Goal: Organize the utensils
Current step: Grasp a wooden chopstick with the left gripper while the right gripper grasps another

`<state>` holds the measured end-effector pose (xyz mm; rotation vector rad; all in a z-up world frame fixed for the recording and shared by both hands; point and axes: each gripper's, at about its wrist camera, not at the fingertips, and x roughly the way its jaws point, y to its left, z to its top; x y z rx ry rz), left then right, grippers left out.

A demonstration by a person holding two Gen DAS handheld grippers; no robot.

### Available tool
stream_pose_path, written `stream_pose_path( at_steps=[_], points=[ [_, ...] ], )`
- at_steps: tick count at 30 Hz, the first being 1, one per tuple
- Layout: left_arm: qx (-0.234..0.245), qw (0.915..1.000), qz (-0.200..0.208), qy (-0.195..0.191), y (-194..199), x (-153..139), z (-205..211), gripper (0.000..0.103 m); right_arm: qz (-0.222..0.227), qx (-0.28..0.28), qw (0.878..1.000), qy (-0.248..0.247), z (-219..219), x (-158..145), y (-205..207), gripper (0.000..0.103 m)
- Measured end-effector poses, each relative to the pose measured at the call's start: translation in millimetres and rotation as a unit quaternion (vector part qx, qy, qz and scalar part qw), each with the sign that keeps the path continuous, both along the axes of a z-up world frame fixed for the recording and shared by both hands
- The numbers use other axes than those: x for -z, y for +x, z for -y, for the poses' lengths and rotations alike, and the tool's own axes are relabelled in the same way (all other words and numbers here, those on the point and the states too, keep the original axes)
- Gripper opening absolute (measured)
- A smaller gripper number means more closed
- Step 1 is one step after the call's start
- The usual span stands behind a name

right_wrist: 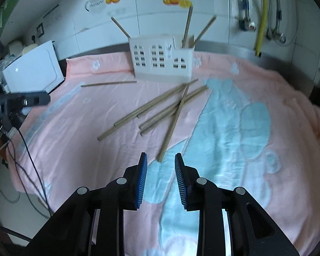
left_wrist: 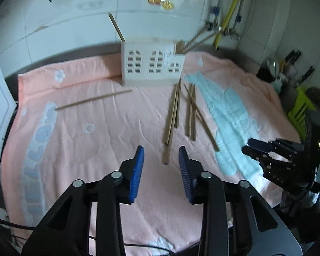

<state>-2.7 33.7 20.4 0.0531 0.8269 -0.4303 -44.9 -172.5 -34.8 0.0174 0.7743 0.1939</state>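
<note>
Surface: pink towel with pale blue patterns, spread over the bench in front of a white tiled wall with fruit stickers.
Chopsticks, loose: your wooden chopsticks lie in a crossed bunch on the towel, just near of the holder's right end; their near tips point toward your claws.
Chopstick, single: one more chopstick lies apart to the left, slanting across the pink.
Holder: white utensil holder with window-shaped cut-outs stands upright at the far side of the towel; a few chopsticks already stick up out of it, leaning.
Left claw: your left claw hovers over the towel with its blue pads parted and nothing between them but the near tip of one chopstick seen beyond; no grip.
Right claw: your right claw is likewise partly open and empty, the near end of a long chopstick just ahead of its tips.
Surroundings: white appliance at far left, yellow pipe on the wall at far right.
</note>
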Motion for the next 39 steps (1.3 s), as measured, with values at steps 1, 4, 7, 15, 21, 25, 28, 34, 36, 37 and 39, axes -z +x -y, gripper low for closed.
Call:
stream_pose_path(
  at_steps=[1,4,7,15,21,25,28,34,36,37,39],
  points=[
    [0.005,1.0,-0.003,0.006,2,8,5,0.029,-0.004,0.001,1.0,0.006,-1,5,4,0.025],
    [0.013,0.9998,-0.009,0.012,8,24,15,0.028,-0.013,0.011,1.0,0.014,-6,18,17,0.024],
    [0.02,0.9995,-0.017,0.02,14,40,24,0.028,-0.02,0.02,0.999,0.023,-8,29,29,0.02],
    [0.015,0.9985,-0.042,0.033,39,74,37,0.028,-0.037,0.037,0.998,0.023,-9,46,46,0.017],
    [0.021,0.9977,-0.049,0.043,47,87,49,0.022,-0.038,0.045,0.998,0.008,-13,51,52,0.012],
    [0.02,0.9968,-0.061,0.047,53,98,56,0.011,-0.037,0.051,0.998,0.004,-13,52,54,0.01],
    [0.015,0.9971,-0.053,0.053,54,99,59,0.008,-0.036,0.053,0.998,0.004,-13,52,55,0.009],
    [0.015,0.9975,-0.051,0.047,53,95,59,0.007,-0.019,0.06,0.998,0.006,-7,42,49,0.008],
    [0.017,0.9981,-0.046,0.038,51,89,56,0.007,-0.002,0.062,0.998,0.004,-4,31,43,0.007],
    [0.018,0.9984,-0.042,0.032,50,85,55,0.007,0.01,0.062,0.998,0.004,-1,22,39,0.007],
    [0.018,0.9991,-0.031,0.022,48,74,51,0.007,0.042,0.06,0.997,-0.001,2,1,31,0.007]
  ],
)
